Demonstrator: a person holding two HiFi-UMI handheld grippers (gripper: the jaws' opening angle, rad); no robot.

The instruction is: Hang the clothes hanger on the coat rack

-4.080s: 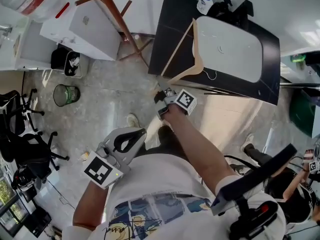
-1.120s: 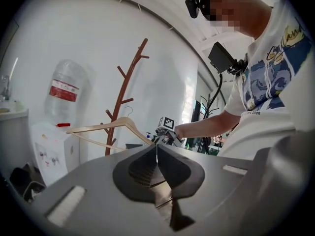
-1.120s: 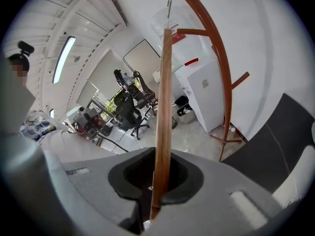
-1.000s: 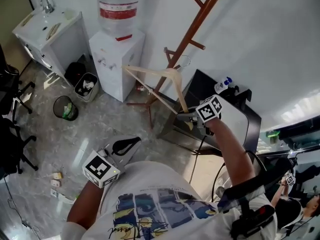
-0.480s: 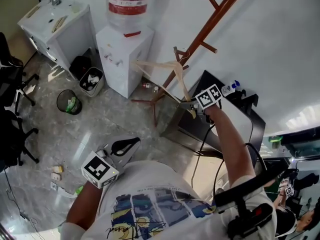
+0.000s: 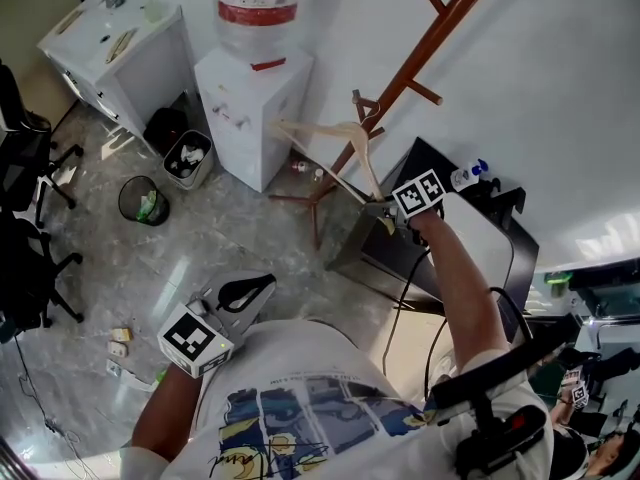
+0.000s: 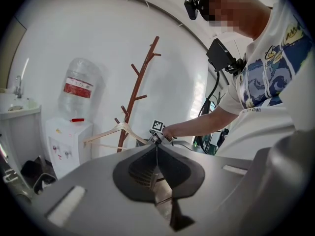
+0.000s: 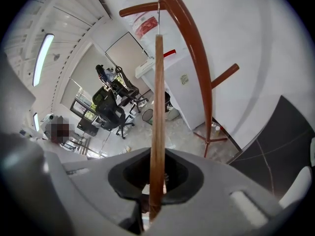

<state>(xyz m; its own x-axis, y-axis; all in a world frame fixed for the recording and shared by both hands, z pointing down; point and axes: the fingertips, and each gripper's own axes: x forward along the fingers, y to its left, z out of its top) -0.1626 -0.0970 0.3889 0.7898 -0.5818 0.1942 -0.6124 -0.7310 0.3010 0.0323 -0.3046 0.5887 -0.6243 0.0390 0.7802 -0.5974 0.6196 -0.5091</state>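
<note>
- At the rack [image 6: 432,53], near 1 o'clock in the head view, my right gripper [image 6: 385,211] pinches one end of the hanger [image 6: 310,128]. Its hook [image 8: 158,18] meets a low peg [image 8: 140,8].
- Left gripper [image 6: 248,290] hangs at 7 o'clock, jaws pressed together on nothing.
- I judge the job nearly done: seat the hook, then let go. I cannot tell whether the peg already carries it.
- Room is tight: wall at 12, dispenser [image 6: 255,108] at 10, table [image 6: 375,253] edge under my arm. The floor at 9 is open.
</note>
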